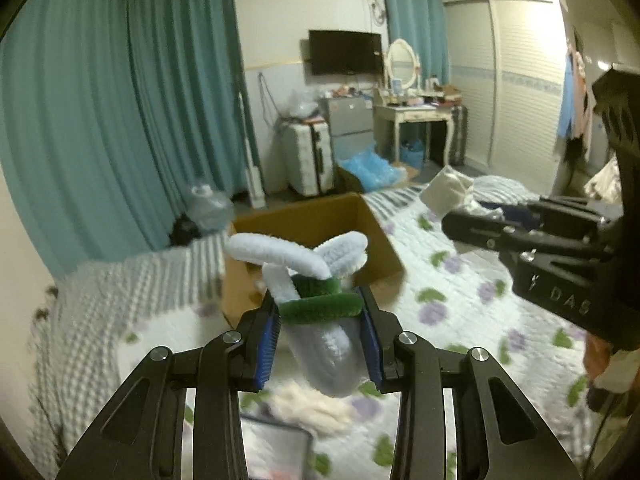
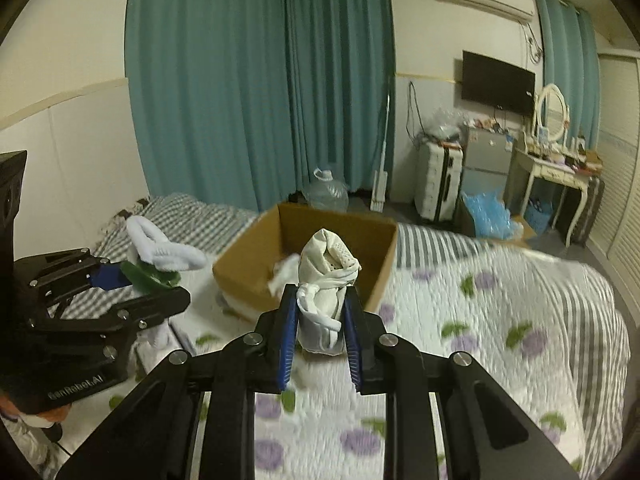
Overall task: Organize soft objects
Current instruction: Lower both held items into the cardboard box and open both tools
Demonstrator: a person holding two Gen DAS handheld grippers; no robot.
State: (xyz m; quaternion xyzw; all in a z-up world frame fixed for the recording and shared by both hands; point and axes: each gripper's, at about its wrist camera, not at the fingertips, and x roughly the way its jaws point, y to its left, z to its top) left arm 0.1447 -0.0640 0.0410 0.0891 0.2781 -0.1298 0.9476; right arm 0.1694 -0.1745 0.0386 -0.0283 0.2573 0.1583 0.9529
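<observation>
My left gripper [image 1: 320, 312] is shut on a fuzzy toy [image 1: 312, 280] with white loops and a green band, held above the bed in front of an open cardboard box [image 1: 376, 236]. My right gripper [image 2: 320, 312] is shut on a rolled cream cloth bundle [image 2: 326, 280], also held in front of the box [image 2: 248, 256]. White cloth [image 2: 286, 274] lies inside the box. The left gripper with its toy [image 2: 160, 256] shows at the left of the right wrist view; the right gripper's body [image 1: 540, 240] shows at the right of the left wrist view.
The box sits on a bed with a flower-print quilt [image 2: 480, 320] and a checked blanket [image 1: 120, 300]. A pale fluffy item [image 1: 312, 404] lies on the quilt below my left gripper. Teal curtains, a water jug [image 2: 326, 192], a suitcase [image 2: 438, 180] and a dressing table [image 2: 556, 168] stand beyond.
</observation>
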